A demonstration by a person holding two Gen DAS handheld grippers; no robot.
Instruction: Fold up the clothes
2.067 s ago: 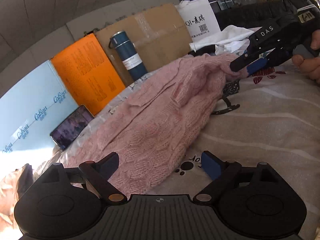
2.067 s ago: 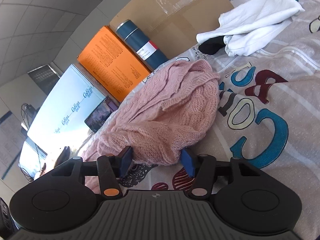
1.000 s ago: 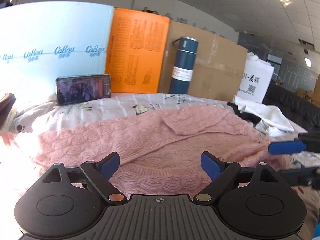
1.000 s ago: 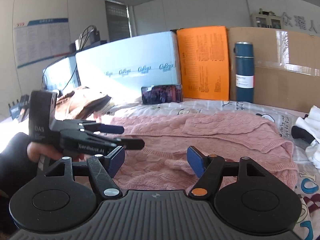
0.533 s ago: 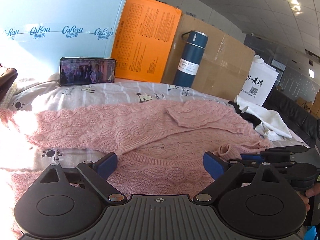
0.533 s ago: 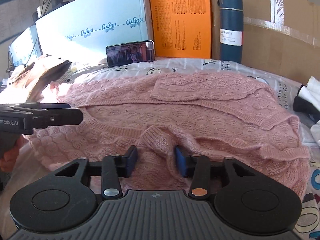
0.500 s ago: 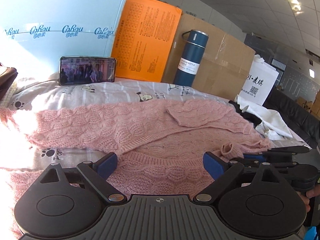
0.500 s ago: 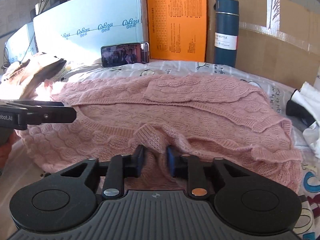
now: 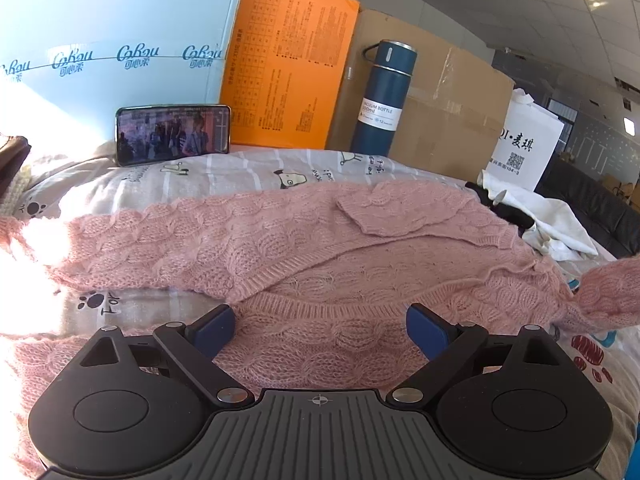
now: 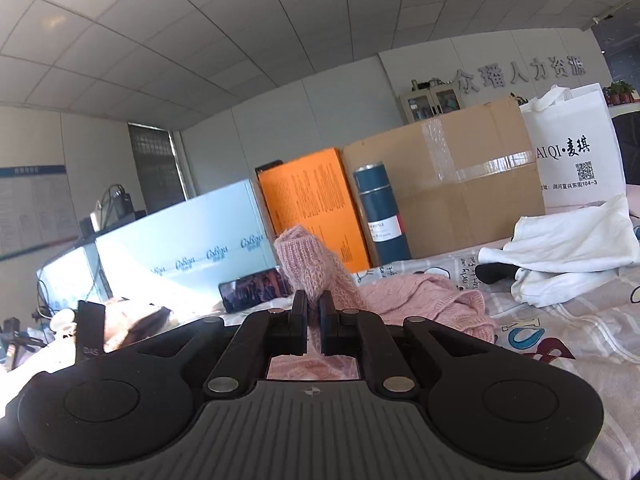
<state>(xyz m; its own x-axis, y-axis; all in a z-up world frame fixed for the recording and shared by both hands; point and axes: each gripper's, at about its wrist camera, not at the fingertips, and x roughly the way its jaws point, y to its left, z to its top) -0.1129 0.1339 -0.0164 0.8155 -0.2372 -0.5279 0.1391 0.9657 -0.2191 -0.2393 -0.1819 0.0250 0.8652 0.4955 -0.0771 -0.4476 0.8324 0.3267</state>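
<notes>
Sweater (image 9: 304,248) cuff pinched, right view only

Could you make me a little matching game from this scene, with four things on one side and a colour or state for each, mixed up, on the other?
Things:
1. vacuum bottle
2. pink sweater
3. phone
4. right gripper

Descriptions:
A. lying on its long edge, screen lit
B. shut on a knitted sleeve
C. dark blue, standing upright
D. spread out on the printed bed sheet

Pairs: 1-C, 2-D, 3-A, 4-B
</notes>
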